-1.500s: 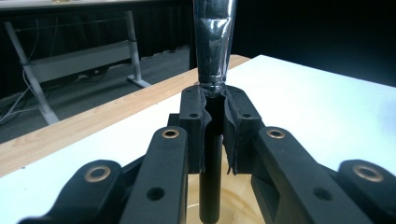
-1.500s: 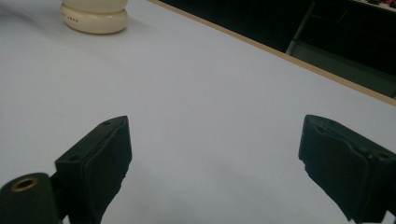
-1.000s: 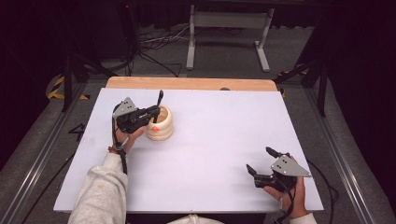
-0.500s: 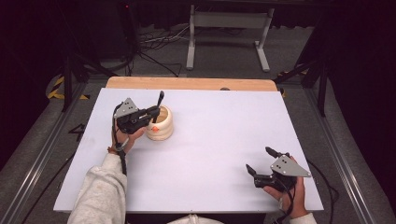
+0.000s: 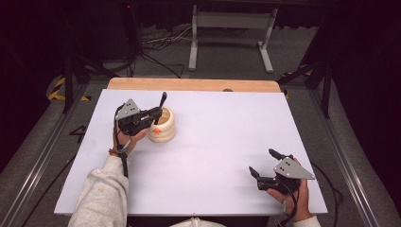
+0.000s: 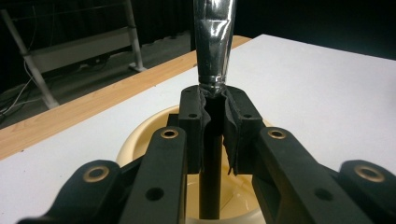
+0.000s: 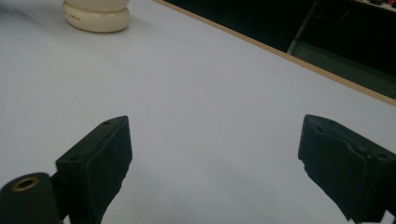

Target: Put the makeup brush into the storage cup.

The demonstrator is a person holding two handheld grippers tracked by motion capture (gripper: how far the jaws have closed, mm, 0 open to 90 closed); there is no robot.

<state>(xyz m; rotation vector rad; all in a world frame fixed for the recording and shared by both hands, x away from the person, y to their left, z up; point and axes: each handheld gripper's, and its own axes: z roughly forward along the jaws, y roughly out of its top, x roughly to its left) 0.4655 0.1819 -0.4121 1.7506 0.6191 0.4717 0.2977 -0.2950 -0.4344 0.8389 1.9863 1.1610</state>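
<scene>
Cream holder, one; black utensil, one

On the worktop, the ridged pot stands in the left half, toward the far edge. A dark utensil stands upright inside the pot, its handle rising above the rim. The left tool lies just left of the pot, reaching over its rim with its jaws around the utensil's stem. The right tool rests near the front right corner, well apart from the pot. Behind the worktop, a metal stand sits on the floor among cables.
</scene>
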